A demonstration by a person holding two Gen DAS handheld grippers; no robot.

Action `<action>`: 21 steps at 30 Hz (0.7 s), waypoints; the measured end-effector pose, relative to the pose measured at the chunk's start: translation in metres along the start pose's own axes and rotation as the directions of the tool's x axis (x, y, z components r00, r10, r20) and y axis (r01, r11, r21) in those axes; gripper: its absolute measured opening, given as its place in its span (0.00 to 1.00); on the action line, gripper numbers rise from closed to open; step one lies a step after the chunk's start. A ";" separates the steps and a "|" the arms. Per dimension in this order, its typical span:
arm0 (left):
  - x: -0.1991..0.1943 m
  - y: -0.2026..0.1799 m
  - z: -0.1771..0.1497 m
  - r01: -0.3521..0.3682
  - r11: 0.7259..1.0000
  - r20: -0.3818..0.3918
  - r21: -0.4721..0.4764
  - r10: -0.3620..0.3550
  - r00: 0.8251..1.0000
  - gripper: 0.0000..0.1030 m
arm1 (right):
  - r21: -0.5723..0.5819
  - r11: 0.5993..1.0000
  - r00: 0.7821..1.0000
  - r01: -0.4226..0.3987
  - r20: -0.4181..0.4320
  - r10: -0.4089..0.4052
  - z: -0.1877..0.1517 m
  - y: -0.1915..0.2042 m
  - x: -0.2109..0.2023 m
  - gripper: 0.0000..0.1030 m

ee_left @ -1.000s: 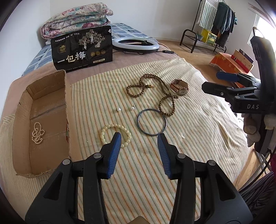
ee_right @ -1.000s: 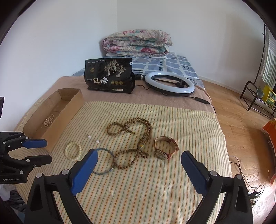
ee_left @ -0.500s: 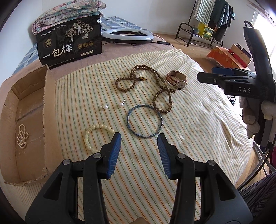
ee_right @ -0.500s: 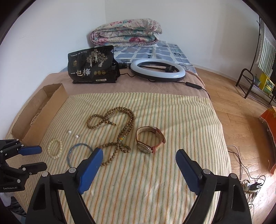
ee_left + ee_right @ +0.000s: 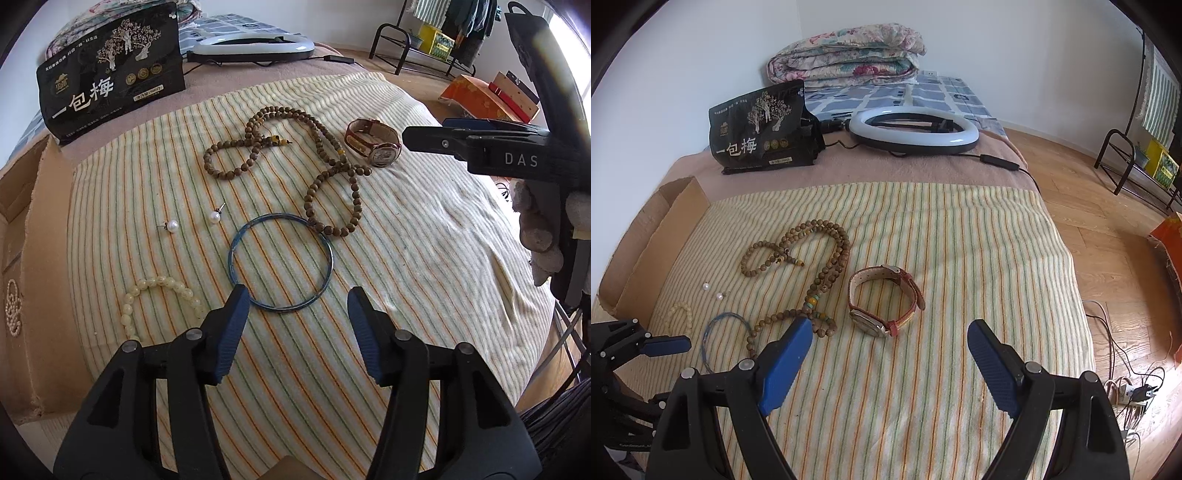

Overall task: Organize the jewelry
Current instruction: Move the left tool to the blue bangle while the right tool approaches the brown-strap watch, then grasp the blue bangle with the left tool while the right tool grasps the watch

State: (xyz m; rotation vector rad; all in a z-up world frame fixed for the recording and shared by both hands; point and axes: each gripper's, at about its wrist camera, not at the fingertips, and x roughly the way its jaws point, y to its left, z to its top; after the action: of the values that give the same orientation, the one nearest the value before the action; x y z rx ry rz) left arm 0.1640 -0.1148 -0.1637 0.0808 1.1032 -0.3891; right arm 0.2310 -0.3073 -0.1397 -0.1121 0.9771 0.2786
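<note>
One pearl strand [image 5: 13, 312] lay in the cardboard box [image 5: 48, 236], left of the left tongs [image 5: 295, 306]. Both tongs, the right tongs [image 5: 886, 345] included, gaped empty. The blue bangle [image 5: 280, 262], cream bracelet [image 5: 159, 295], pearl earrings [image 5: 192, 221], wooden beads [image 5: 295, 162] and watch [image 5: 882, 302] remained ahead on the bed [image 5: 424, 258].

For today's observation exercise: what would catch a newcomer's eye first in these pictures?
Probably the jewelry spread on the striped cloth: a long wooden bead strand looping mid-cloth, a red-strapped watch to its right, and a thin blue bangle just ahead of the open left tongs. A cardboard box at the left edge already holds a pearl piece.
</note>
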 end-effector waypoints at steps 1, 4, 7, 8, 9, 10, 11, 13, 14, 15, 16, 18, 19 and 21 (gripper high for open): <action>0.003 -0.001 0.000 -0.003 1.000 -0.004 0.001 0.003 1.000 0.57 | -0.006 1.000 1.000 -0.003 -0.005 0.003 -0.001 0.000 0.003 0.86; 0.009 -0.002 0.000 -0.020 1.000 -0.008 0.009 0.021 1.000 0.58 | -0.025 1.000 1.000 -0.006 -0.022 0.006 -0.002 0.002 0.012 0.86; 0.010 -0.002 0.001 -0.016 1.000 0.006 0.007 0.016 1.000 0.63 | -0.026 1.000 1.000 -0.006 -0.030 0.006 -0.001 0.001 0.019 0.86; 0.011 -0.001 0.002 -0.018 1.000 0.008 0.006 0.018 1.000 0.64 | -0.024 1.000 0.999 -0.006 -0.031 0.006 -0.001 0.001 0.021 0.86; 0.011 -0.001 0.002 -0.023 1.000 0.007 0.004 0.023 1.000 0.64 | -0.023 1.000 0.999 -0.006 -0.032 0.005 -0.001 0.000 0.022 0.86; 0.011 -0.002 0.002 -0.025 1.000 0.008 0.002 0.025 1.000 0.64 | -0.023 1.000 0.999 -0.004 -0.033 0.003 -0.001 0.000 0.024 0.86; 0.012 -0.002 0.002 -0.029 1.000 0.007 0.005 0.029 1.000 0.64 | -0.021 1.000 0.999 -0.004 -0.034 0.003 -0.001 -0.001 0.025 0.86; 0.014 -0.004 0.004 -0.053 0.998 0.008 0.023 0.053 0.999 0.68 | -0.020 1.000 0.999 -0.007 -0.035 0.006 -0.001 -0.002 0.027 0.86; 0.016 -0.005 0.004 -0.080 0.996 0.009 0.031 0.080 0.997 0.71 | -0.022 1.000 0.999 -0.005 -0.036 0.004 0.000 -0.001 0.028 0.86; 0.019 -0.004 0.004 -0.106 0.994 0.006 0.033 0.106 0.994 0.72 | -0.024 1.000 0.999 -0.004 -0.037 0.003 0.000 -0.001 0.029 0.86; 0.022 -0.003 0.005 -0.121 0.992 -0.002 0.031 0.122 0.993 0.72 | -0.026 1.000 0.999 -0.003 -0.037 0.002 0.000 -0.001 0.030 0.86; 0.026 0.001 0.006 -0.117 0.993 -0.006 0.017 0.117 0.993 0.72 | -0.029 1.000 0.999 -0.006 -0.038 0.005 0.001 0.000 0.032 0.86; 0.026 0.001 0.006 -0.116 0.993 -0.001 0.014 0.116 0.993 0.72 | -0.032 0.999 0.999 -0.007 -0.039 0.006 0.002 0.001 0.032 0.86; 0.027 0.001 0.008 -0.119 0.993 0.002 0.017 0.119 0.993 0.73 | -0.042 0.999 0.999 -0.010 -0.040 0.009 0.003 0.003 0.034 0.86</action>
State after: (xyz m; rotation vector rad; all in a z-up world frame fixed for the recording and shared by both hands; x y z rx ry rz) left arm 0.1814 -0.1228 -0.1839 0.1609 1.0890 -0.2915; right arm 0.2504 -0.2977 -0.1667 -0.1523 1.0117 0.3070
